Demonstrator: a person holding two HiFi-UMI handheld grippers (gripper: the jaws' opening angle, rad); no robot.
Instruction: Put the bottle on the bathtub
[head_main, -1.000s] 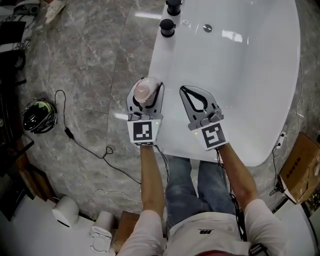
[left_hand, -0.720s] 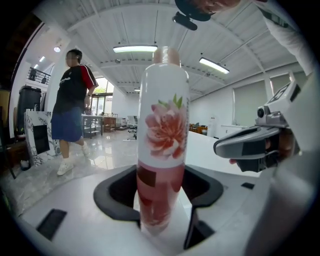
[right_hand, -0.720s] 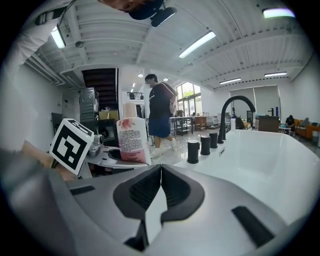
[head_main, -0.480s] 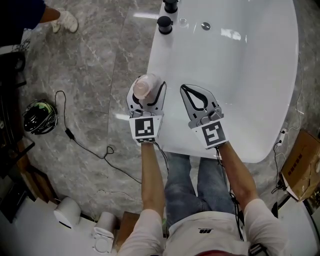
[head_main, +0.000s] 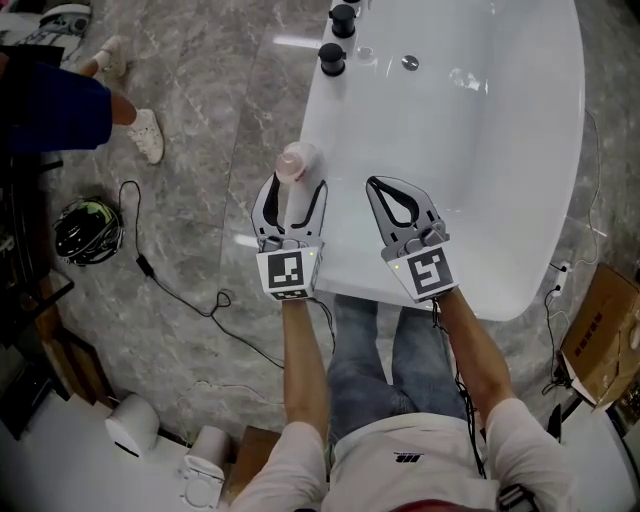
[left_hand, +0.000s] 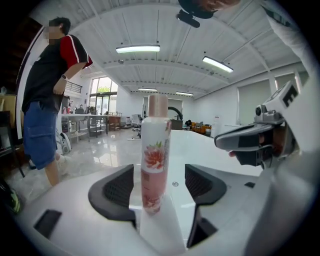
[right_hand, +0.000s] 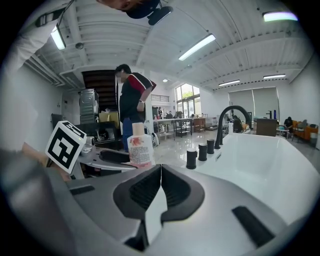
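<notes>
pink floral bottle (head_main: 296, 160) stood upright on white bathtub rim (head_main: 340, 150), 12 o'clock of left gripper (head_main: 295, 190) — jaws apart, apparently letting it stand alone; right gripper (head_main: 380, 188) clenched, empty.

**No words I can read on this feed**

The bottle (left_hand: 154, 165) wears a label with a pink flower. In the right gripper view its other face (right_hand: 139, 148) shows a block of fine print, too small for me to read. The left marker cube (head_main: 287, 273) and the right marker cube (head_main: 427, 272) carry black-and-white square patterns, no letters. A small dark logo (head_main: 406, 458) sits on the white shirt (head_main: 440, 480), illegible from here. The cardboard box (head_main: 597, 335) has dark print on its side, also unreadable.
</notes>
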